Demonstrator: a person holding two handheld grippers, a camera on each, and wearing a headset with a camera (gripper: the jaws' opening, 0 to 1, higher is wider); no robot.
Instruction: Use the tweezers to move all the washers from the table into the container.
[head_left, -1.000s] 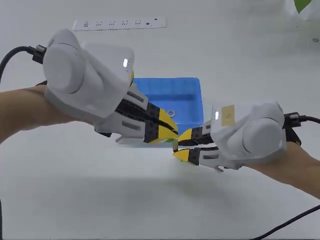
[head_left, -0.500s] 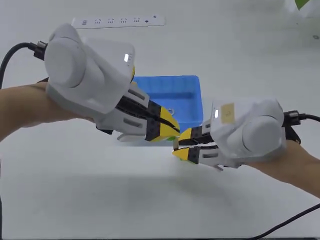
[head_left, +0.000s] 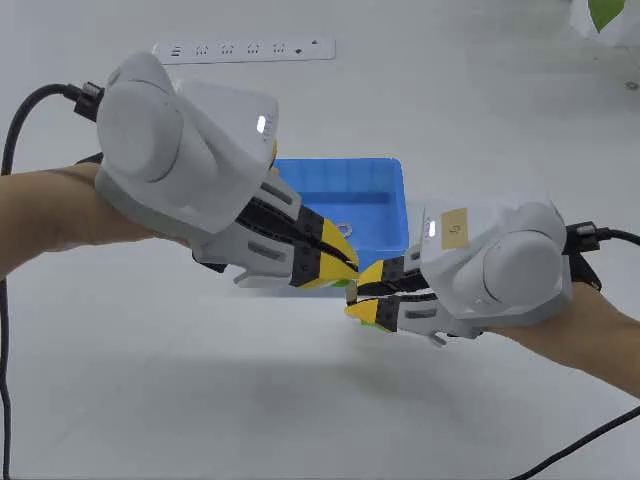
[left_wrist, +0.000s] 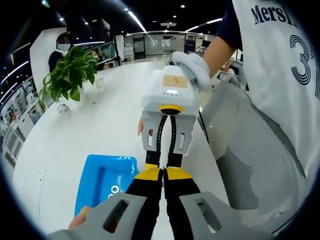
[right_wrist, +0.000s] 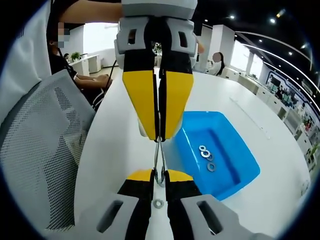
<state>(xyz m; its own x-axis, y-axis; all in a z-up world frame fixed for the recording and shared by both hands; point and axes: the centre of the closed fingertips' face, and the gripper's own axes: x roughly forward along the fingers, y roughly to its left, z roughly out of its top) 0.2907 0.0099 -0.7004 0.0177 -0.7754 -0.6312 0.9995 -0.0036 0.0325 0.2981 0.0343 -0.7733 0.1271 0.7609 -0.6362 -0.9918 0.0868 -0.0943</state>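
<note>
Thin metal tweezers (right_wrist: 159, 157) run between the two grippers, which meet tip to tip in front of the blue container (head_left: 385, 180). My left gripper (head_left: 345, 265) is shut on the upper part of the tweezers. My right gripper (right_wrist: 159, 176) is closed around their lower end. One washer (right_wrist: 158, 203) lies on the white table just below the tweezer tips, between the right gripper's fingers. Three washers (right_wrist: 206, 155) lie inside the container (right_wrist: 235, 160), to the right of the tweezers. In the head view a washer (head_left: 343, 229) shows in the container behind the left gripper's tips.
A white power strip (head_left: 243, 48) lies at the far edge of the table. A potted plant (left_wrist: 70, 75) stands on the table beyond the container (left_wrist: 100, 175). A mesh chair (right_wrist: 45, 150) and a person's body sit close to the table's near edge.
Both grippers keep their hold, tip to tip by the container. The small shift of the picture comes from the head camera.
</note>
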